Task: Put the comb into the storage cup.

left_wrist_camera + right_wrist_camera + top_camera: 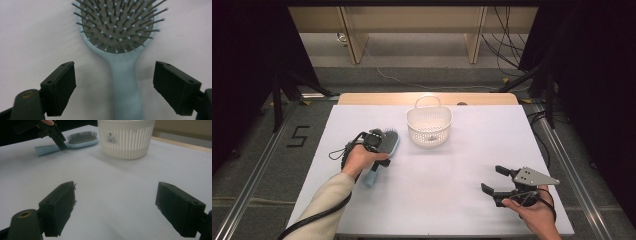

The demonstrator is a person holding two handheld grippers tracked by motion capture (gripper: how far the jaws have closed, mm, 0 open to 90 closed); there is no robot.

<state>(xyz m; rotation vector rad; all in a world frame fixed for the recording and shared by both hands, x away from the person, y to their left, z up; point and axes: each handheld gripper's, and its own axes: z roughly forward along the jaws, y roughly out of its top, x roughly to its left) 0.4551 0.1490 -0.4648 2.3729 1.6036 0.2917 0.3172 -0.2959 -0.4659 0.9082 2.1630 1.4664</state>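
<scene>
A light blue hairbrush (pixel 391 138) lies bristles up on the white table sheet (pixel 437 170), left of centre. My left gripper (pixel 379 148) hovers over its handle, pointing down. In the left gripper view the handle (pixel 125 82) runs up between the two jaws of my left gripper (pixel 113 75); both pads stand clear of it, so it is open. My right gripper (pixel 492 178) rests open near the front right of the table, with nothing between its jaws (pixel 115 202). From there the brush (pixel 80 138) and the left gripper (pixel 58 142) show farther off.
A white slotted basket (pixel 422 132) with a hoop handle stands at the table's back centre, just right of the brush; its wall (pixel 125 142) also appears in the right gripper view. Bare white sheet lies between the two grippers. Stands and cables ring the table.
</scene>
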